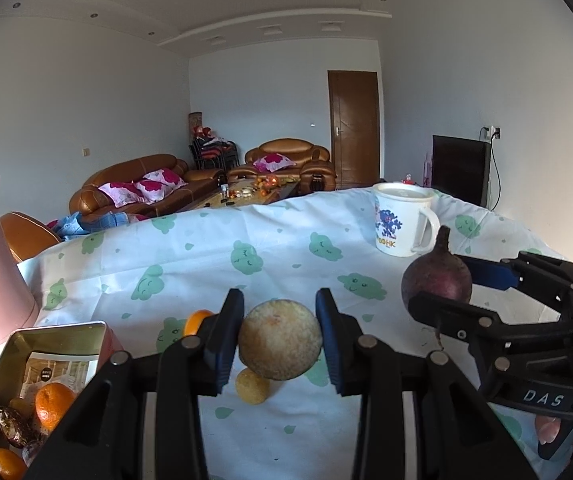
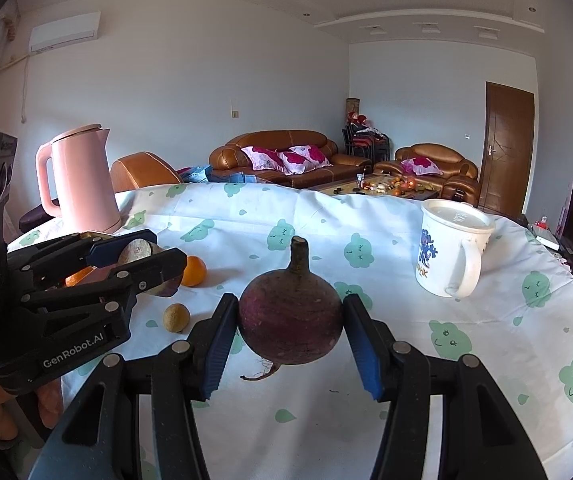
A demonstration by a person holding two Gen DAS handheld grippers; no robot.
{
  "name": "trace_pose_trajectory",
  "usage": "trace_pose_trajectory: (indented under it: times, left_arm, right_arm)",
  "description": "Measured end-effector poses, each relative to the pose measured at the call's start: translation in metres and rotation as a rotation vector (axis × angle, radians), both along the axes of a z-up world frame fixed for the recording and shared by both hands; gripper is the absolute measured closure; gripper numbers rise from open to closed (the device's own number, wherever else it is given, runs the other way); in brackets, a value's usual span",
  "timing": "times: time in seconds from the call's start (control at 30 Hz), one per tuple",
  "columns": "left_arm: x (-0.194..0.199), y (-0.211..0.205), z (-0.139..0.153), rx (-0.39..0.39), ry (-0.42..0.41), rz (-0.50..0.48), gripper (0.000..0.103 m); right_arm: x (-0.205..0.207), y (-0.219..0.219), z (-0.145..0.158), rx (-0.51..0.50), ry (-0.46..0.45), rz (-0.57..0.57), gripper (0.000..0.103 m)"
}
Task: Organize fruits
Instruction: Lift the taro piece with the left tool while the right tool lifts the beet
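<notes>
Left gripper (image 1: pixel 280 340) clamped on round pale-yellow fruit (image 1: pixel 280 339); open gold tin (image 1: pixel 10 360) just left, near table edge. Right gripper (image 2: pixel 291 326) clamped on purple stemmed bulb (image 2: pixel 291 320), farther off.

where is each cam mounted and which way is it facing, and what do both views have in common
Left wrist: sits on the left gripper, looking along its fingers at the pale round fruit clamped between them; the right gripper and fingertips of a hand show at right.
Right wrist: sits on the right gripper, looking at the purple root it grips; the left gripper shows at left.
Shared: white mug, pink kettle, small yellow fruit, orange, patterned tablecloth, sofas beyond.
</notes>
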State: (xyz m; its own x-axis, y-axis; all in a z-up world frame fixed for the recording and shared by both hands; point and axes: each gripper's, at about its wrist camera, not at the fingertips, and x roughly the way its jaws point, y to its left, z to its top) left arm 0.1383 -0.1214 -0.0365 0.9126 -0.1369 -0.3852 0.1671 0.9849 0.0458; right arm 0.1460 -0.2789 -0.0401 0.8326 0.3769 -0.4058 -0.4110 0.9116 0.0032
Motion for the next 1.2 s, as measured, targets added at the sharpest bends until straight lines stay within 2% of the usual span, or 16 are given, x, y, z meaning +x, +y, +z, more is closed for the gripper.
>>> trace_pose_trajectory:
  times: [0.6, 1.2]
  left_arm:
    - [-0.01, 0.002, 0.004, -0.001, -0.041, 0.019, 0.064]
    - [-0.014, 0.009, 0.004, -0.034, -0.044, 0.042, 0.064]
  right_arm:
    - [-0.013, -0.001, 0.005, 0.008, -0.077, -0.003, 0.047]
    - [-0.018, 0.007, 0.006, -0.031, -0.103, -0.01, 0.047]
